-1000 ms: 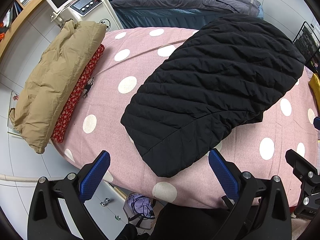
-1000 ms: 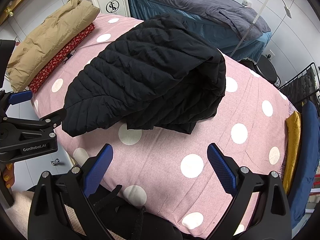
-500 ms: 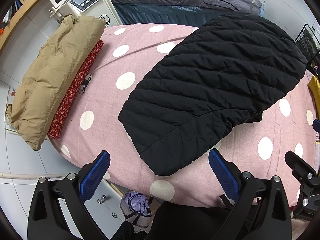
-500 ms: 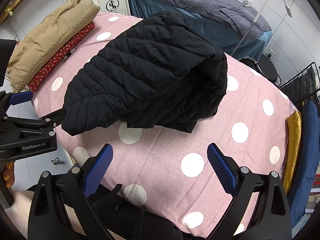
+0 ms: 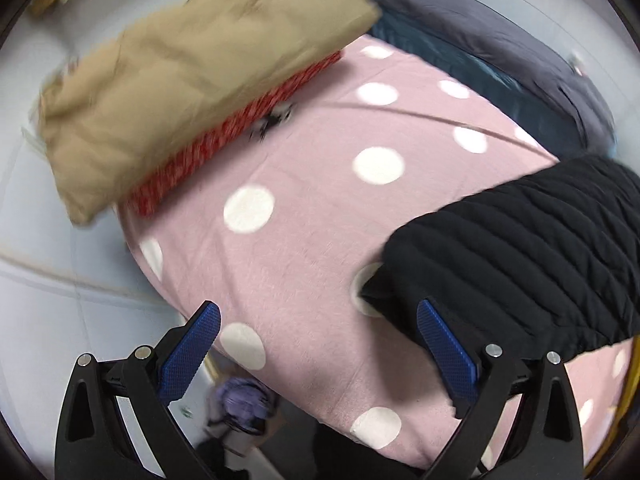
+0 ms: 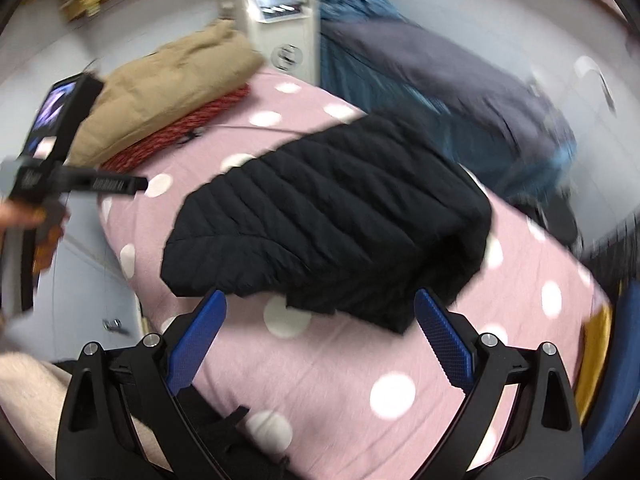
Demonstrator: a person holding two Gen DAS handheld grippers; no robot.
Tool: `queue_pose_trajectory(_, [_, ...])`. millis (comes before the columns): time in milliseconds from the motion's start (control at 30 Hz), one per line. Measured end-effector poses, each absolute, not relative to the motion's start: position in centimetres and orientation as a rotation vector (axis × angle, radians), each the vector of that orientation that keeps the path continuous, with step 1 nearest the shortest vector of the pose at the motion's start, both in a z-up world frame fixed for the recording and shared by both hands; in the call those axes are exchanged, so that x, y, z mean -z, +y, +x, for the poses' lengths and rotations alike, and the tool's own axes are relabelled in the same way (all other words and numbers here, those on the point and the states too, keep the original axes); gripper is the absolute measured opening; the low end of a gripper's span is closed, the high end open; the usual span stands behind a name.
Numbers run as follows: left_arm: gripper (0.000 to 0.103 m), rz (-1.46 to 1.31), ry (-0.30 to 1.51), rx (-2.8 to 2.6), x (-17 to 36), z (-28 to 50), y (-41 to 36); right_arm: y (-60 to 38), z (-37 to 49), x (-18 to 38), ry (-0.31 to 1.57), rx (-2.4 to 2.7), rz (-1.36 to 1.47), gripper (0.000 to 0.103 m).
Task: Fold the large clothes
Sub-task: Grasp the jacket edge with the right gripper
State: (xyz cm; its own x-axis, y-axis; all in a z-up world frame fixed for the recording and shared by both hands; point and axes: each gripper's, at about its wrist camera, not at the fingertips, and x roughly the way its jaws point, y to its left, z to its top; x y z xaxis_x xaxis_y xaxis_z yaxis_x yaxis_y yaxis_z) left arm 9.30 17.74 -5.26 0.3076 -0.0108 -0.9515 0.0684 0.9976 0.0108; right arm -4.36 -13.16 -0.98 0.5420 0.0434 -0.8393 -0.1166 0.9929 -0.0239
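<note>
A bed (image 5: 320, 216) with a pink, white-dotted sheet fills both views, and both pictures are smeared by motion. A folded black quilted jacket (image 6: 324, 216) lies on it. The right wrist view shows the whole jacket in the middle of the bed, its near hem close to the near edge. The left wrist view catches only the jacket's left part (image 5: 520, 264), cut off by the right rim.

At the far left corner, a tan padded coat (image 5: 192, 76) sits on a red patterned cloth (image 5: 224, 140); the left view shows this stack large, the right view small (image 6: 160, 92). Only the right view shows a white machine with a screen (image 6: 276, 12) beyond the bed. A grey and blue bed (image 6: 460, 92) stands behind, its details too blurred to read.

Bare sheet lies open between the stack and the jacket, and along the near edge.

The left gripper (image 5: 320, 350) has its fingers spread wide over the near left edge of the bed, holding nothing. The right gripper (image 6: 320, 338) also has its fingers spread, empty, just short of the jacket's near hem. In the right view the left gripper's body (image 6: 60, 168) shows at the left rim, a hand (image 6: 36, 224) on it.
</note>
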Motion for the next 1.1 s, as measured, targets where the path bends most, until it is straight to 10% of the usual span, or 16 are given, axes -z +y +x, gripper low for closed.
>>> queue_pose_trajectory(467, [0.097, -0.346, 1.467, 0.005, 18.0, 6.2, 26.3, 7.7, 3.9, 15.6, 1.063, -0.316, -0.788, 0.094])
queue_pose_trajectory(600, [0.097, -0.290, 1.455, 0.032, 18.0, 6.3, 25.9, 6.3, 3.7, 17.0, 0.972, -0.162, -0.942, 0.058])
queue_pose_trajectory(800, [0.097, -0.104, 1.404, 0.195, 16.5, 7.2, 21.5, -2.4, 4.1, 10.6, 0.962, 0.014, -0.547, 0.020])
queue_pose_trajectory(1100, [0.097, 0.108, 1.266, 0.530, 14.0, 6.3, 11.2, -19.4, 4.0, 1.3, 0.840, 0.395, -0.019, 0.018])
